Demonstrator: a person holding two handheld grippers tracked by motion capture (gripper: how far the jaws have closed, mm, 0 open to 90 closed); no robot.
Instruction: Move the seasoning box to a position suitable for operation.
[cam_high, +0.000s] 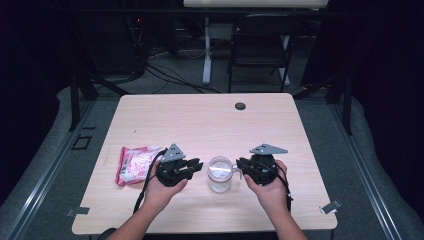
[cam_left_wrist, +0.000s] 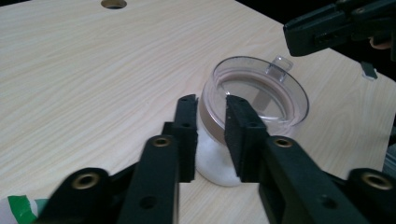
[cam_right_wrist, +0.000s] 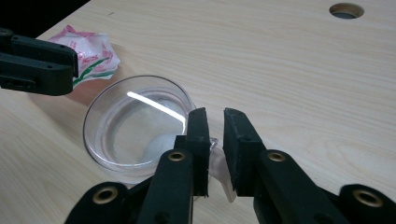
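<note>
The pale wooden table (cam_high: 200, 125) carries everything, with a round cable hole (cam_high: 240, 106) near its far edge. On its left part lies a crumpled pink-and-white packet (cam_high: 134, 163), well clear of the work. Just right of that packet is my left claw (cam_high: 196, 166), resting in my open left hand (cam_high: 165, 187), and opposite it my right claw (cam_high: 241, 167), cupped in my right hand (cam_high: 270, 190); both point inward at each other. Between them stands the clear jar (cam_high: 220, 175), upright on the near middle of the table, with some white powder in its bottom and a clear lid (cam_left_wrist: 261, 91) seated on top. In the left gripper view my left claw's jaws stand only a narrow gap apart, just in front of the jar's wall below the lid; I cannot tell whether either pad touches the glass. In the right gripper view my right claw's jaws are nearly together around the small clear tab (cam_right_wrist: 215, 149) that juts from the lid's rim, and the tab sits in the gap between the pads.
</note>
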